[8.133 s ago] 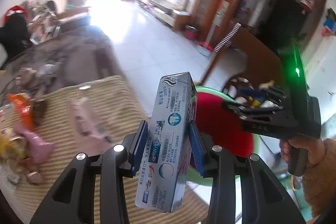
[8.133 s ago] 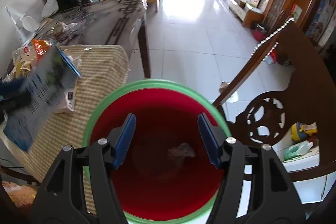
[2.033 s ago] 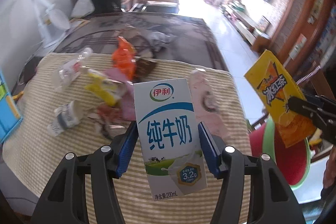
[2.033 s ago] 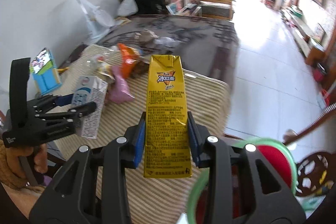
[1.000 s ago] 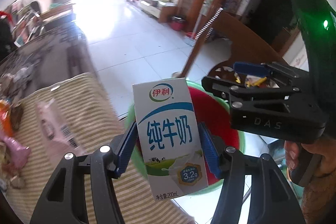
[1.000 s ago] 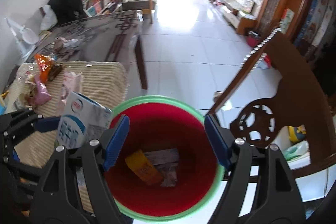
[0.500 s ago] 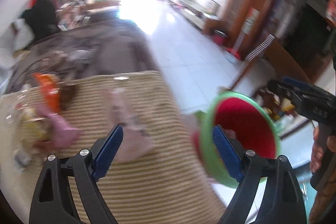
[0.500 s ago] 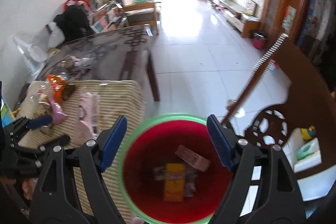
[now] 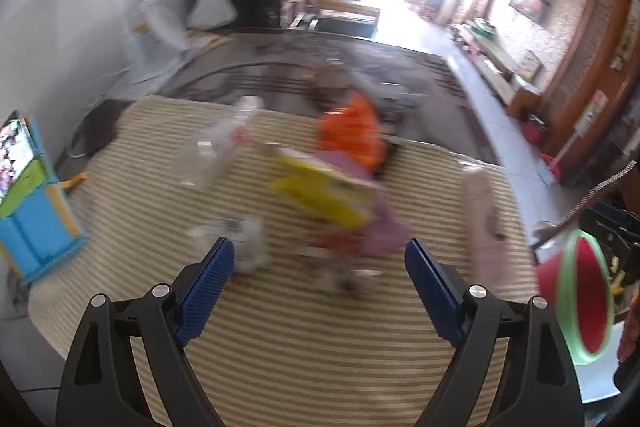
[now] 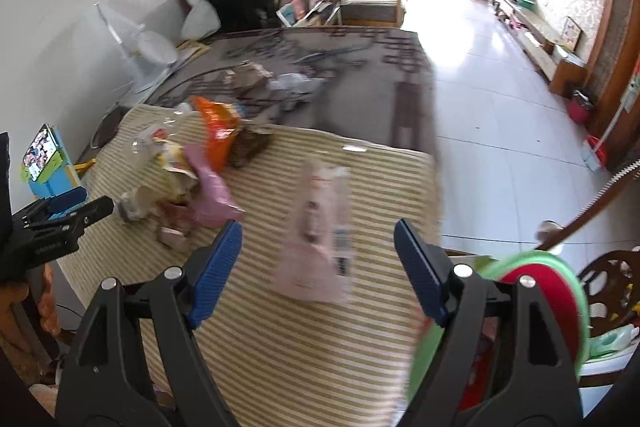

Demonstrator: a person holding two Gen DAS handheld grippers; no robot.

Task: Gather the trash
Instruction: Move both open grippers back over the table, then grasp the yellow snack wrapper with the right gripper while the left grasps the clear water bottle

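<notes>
Trash lies on a striped cloth [image 9: 304, 339] over a table. In the blurred left wrist view I see a yellow packet [image 9: 320, 193], an orange bag [image 9: 352, 133], a clear bottle [image 9: 216, 147] and a pink wrapper [image 9: 486, 227]. My left gripper [image 9: 320, 287] is open and empty above the cloth, facing the pile. My right gripper [image 10: 318, 267] is open and empty over the pink wrapper [image 10: 320, 235]. The red bin with a green rim [image 10: 560, 291] stands off the table's right edge; it also shows in the left wrist view [image 9: 584, 303].
A blue and green phone stand [image 9: 32, 203] sits at the cloth's left edge. The dark table [image 10: 360, 67] extends beyond, with crumpled scraps [image 10: 272, 79]. A carved wooden chair [image 10: 612, 279] stands behind the bin. A white fan [image 10: 136, 47] is by the wall.
The milk carton has left my left gripper, which has swung from the bin back toward the trash pile. My right gripper has turned from above the bin to the cloth and the pink wrapper.
</notes>
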